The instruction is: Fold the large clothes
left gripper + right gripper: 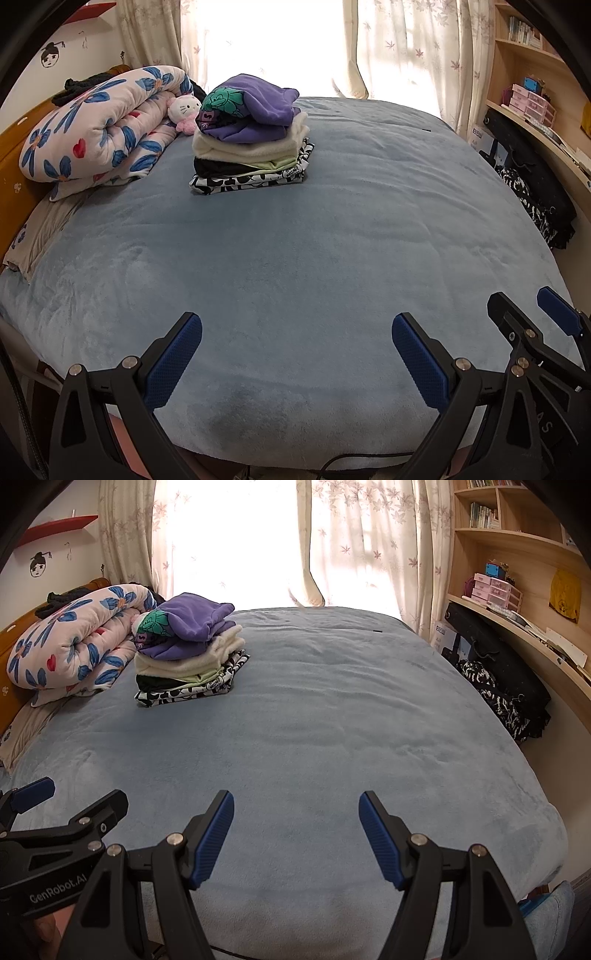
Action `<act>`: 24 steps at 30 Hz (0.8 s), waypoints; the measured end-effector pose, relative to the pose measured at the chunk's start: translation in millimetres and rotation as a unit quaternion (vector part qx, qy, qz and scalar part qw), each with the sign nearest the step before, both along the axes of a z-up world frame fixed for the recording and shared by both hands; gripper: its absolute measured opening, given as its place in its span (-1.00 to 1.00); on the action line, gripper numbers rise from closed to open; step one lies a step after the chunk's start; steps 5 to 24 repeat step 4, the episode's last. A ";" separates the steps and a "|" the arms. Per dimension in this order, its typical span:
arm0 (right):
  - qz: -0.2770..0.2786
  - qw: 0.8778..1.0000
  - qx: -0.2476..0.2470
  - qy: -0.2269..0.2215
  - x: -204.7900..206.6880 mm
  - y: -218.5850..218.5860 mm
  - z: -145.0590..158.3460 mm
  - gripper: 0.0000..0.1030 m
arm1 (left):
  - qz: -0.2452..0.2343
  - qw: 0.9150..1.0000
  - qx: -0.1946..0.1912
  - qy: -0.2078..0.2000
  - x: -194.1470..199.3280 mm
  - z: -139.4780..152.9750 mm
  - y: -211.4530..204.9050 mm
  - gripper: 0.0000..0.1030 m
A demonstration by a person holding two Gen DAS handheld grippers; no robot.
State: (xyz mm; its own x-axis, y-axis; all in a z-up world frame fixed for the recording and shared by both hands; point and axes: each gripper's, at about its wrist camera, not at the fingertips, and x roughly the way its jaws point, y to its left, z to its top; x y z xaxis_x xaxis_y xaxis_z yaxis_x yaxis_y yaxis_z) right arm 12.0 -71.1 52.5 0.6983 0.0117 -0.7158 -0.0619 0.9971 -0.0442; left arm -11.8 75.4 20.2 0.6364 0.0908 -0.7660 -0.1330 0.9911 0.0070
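Note:
A stack of folded clothes (251, 136) sits on the far left part of the blue bed (314, 240), with a purple garment on top; it also shows in the right wrist view (188, 653). My left gripper (295, 332) is open and empty above the bed's near edge. My right gripper (295, 812) is open and empty beside it, also over the near edge. The right gripper shows in the left wrist view (532, 310) at the right. The left gripper shows in the right wrist view (74, 797) at the left. A black and white garment (495, 698) hangs off a chair right of the bed.
A rolled floral quilt (99, 125) and a plush toy (183, 112) lie at the bed's head on the left. A curved wooden desk and shelves (517, 602) stand to the right. Curtains (369, 542) cover the window behind the bed.

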 end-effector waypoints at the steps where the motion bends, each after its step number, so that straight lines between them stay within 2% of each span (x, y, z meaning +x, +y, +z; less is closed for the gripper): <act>1: 0.000 1.000 0.001 0.001 0.9 -1.5 -0.6 0.37 | 0.000 1.000 0.000 0.000 0.0 -0.3 0.5 0.98; 24: -0.002 1.000 0.001 0.001 0.5 -2.2 -1.1 0.37 | 0.000 1.000 0.000 0.001 -0.4 -0.5 0.4 0.98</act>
